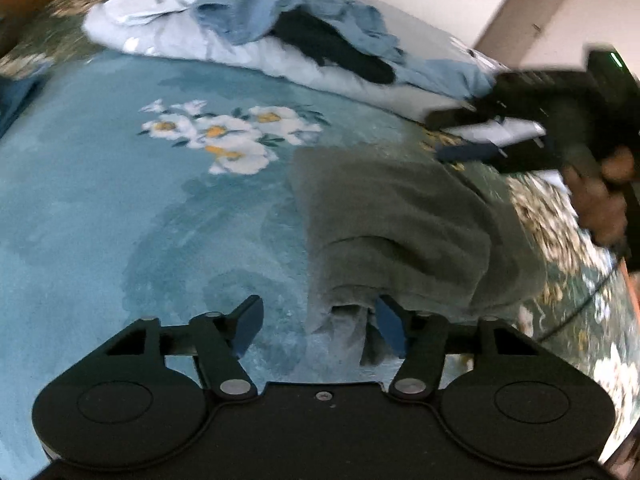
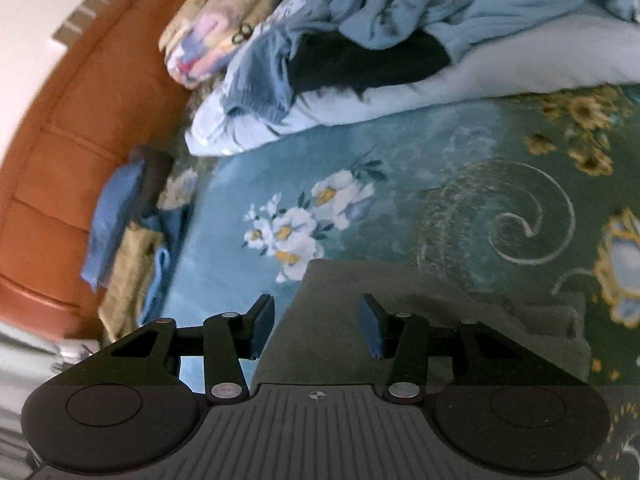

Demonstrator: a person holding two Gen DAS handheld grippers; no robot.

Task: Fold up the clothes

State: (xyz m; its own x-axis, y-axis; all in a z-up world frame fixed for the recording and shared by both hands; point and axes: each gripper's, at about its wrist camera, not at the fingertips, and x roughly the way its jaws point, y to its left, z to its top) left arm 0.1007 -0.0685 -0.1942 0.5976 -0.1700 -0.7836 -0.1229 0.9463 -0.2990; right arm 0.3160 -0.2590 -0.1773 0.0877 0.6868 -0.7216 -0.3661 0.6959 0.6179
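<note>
A grey-green garment (image 1: 400, 216) lies folded on the teal flowered bedspread (image 1: 120, 200). My left gripper (image 1: 320, 326) is low over its near edge, jaws apart. A pale flap of the cloth lies between them beside the right finger (image 1: 390, 326), and the left pad is clear of it. Beyond the garment's far right corner my right gripper (image 1: 438, 138) hovers in a person's hand (image 1: 600, 204). In the right wrist view, that gripper (image 2: 318, 326) is open above the garment (image 2: 348, 292) with nothing gripped.
Loose blue and black clothes (image 1: 280, 12) are heaped on a pale duvet (image 2: 480, 80) at the far side of the bed. A stack of blue and tan garments (image 2: 128, 232) sits by the orange wooden headboard (image 2: 60, 140). A cardboard box (image 1: 532, 4) stands at the back right.
</note>
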